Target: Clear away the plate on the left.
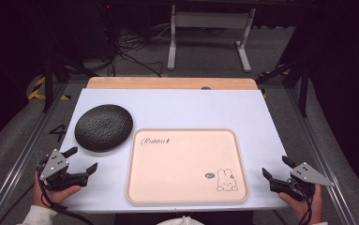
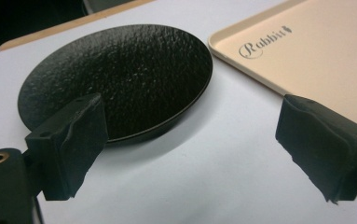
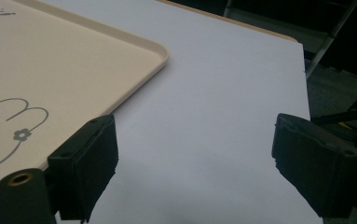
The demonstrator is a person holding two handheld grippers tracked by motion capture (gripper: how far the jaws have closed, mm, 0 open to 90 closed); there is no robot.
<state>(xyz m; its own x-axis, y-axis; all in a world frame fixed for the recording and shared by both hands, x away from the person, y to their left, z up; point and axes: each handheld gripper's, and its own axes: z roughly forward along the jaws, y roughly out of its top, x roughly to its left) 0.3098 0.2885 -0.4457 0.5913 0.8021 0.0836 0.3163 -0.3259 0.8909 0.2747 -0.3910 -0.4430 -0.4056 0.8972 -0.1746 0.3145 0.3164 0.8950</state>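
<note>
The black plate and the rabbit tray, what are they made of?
The black plate looks like cast metal or dark stoneware: its matte surface is pebbly with tiny glints. I cannot tell which. The tray looks like smooth plastic, maybe melamine: even peachy-cream colour, rounded moulded rim, printed rabbit and lettering.

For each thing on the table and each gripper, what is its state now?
black plate: flat on the table, empty, beside the tray
tray: flat, empty
left gripper: open, holding nothing
right gripper: open, holding nothing
</note>
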